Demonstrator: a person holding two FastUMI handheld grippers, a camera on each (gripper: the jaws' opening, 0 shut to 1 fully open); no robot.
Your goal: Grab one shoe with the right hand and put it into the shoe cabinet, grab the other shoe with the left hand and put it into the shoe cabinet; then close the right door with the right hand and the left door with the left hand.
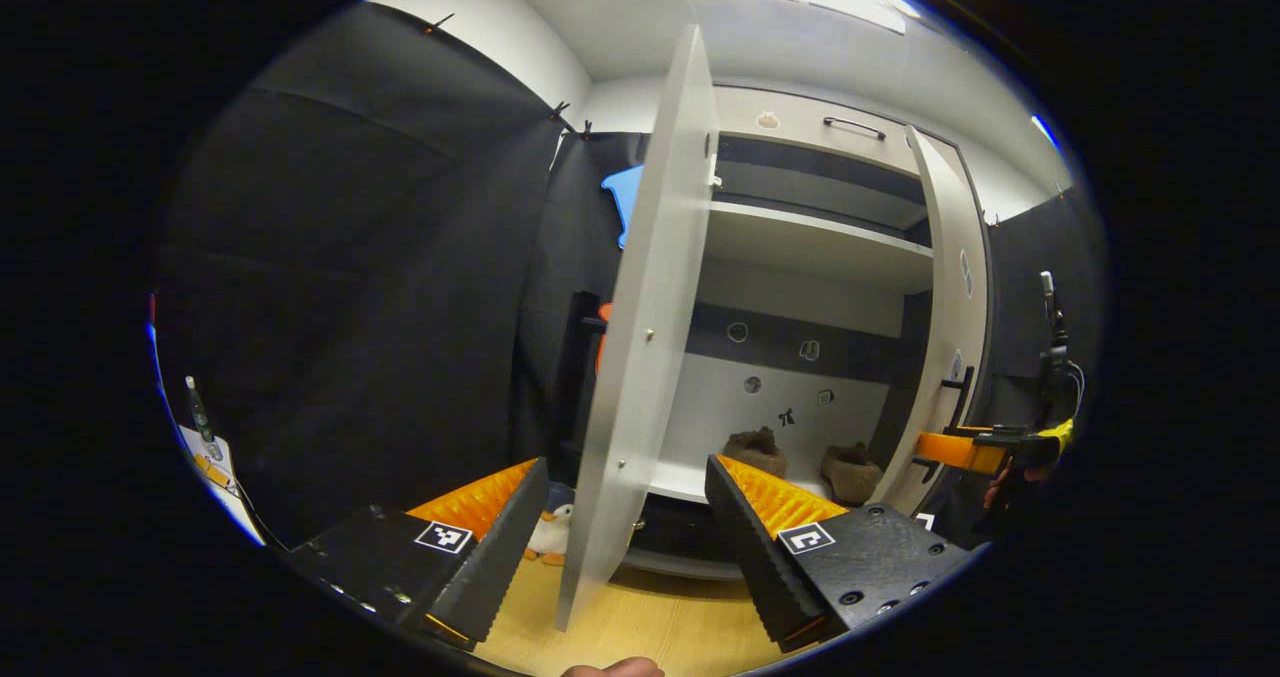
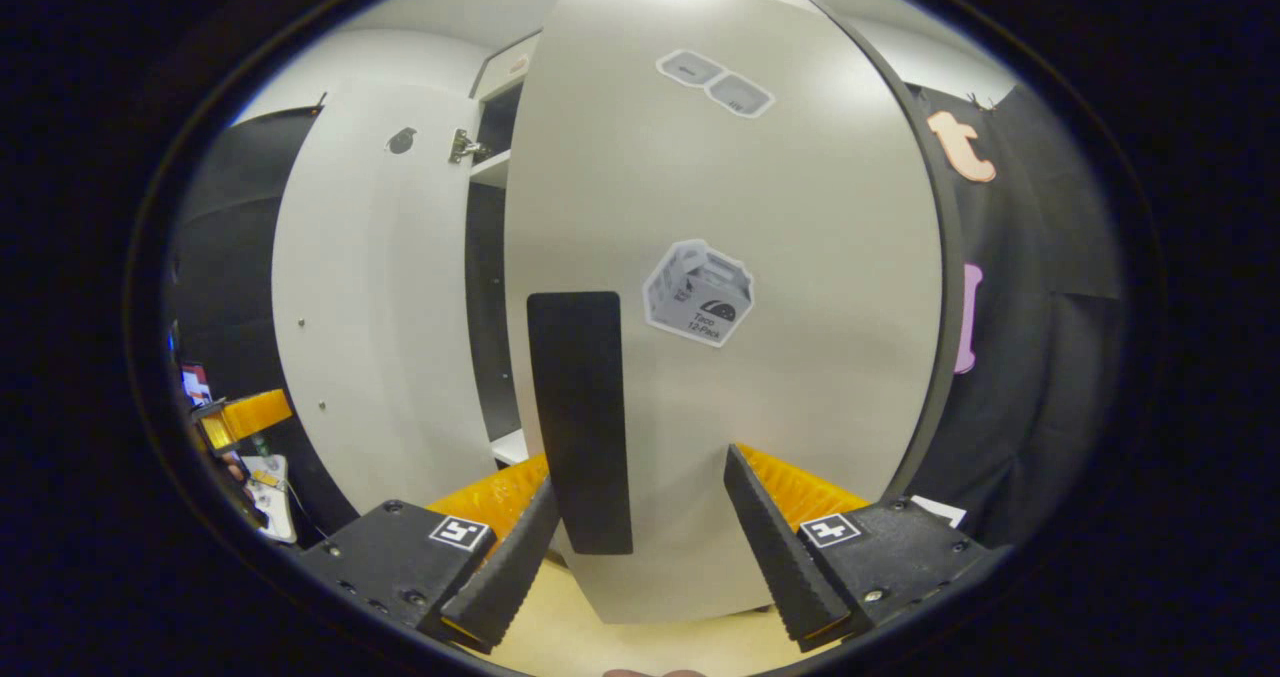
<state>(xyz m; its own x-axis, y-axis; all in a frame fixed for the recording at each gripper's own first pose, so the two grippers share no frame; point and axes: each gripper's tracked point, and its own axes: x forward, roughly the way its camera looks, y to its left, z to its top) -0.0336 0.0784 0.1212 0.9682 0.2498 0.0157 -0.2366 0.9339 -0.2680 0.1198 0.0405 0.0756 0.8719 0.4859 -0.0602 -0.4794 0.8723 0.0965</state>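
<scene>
Shoe cabinet (image 1: 820, 247) standing open against the booth's black-draped wall, pale shelves inside. Left door (image 1: 650, 337) swung out edge-on in the left gripper view, its free edge running down between the two fingers of the left gripper (image 1: 628, 517). Fingers spread wide, nothing gripped, neither pad seen touching the door. Right door (image 2: 740, 287) looming close and broad in the right gripper view, part-way swung, a sticker (image 2: 698, 292) on its face and a long black handle (image 2: 580, 422) by its left edge. Right gripper (image 2: 640, 537) levelled at that door, fingers wide apart on either side of the handle's lower end, holding nothing; contact with the door impossible to judge. Seen from the left gripper view at far right, just beside the right door's handle. Two brown shoes (image 1: 755, 450) (image 1: 850, 470) side by side on the bottom shelf, apart from each other. Wooden floor (image 1: 660, 627) below. Small plush penguin (image 1: 550, 535) on the floor behind the left door.
</scene>
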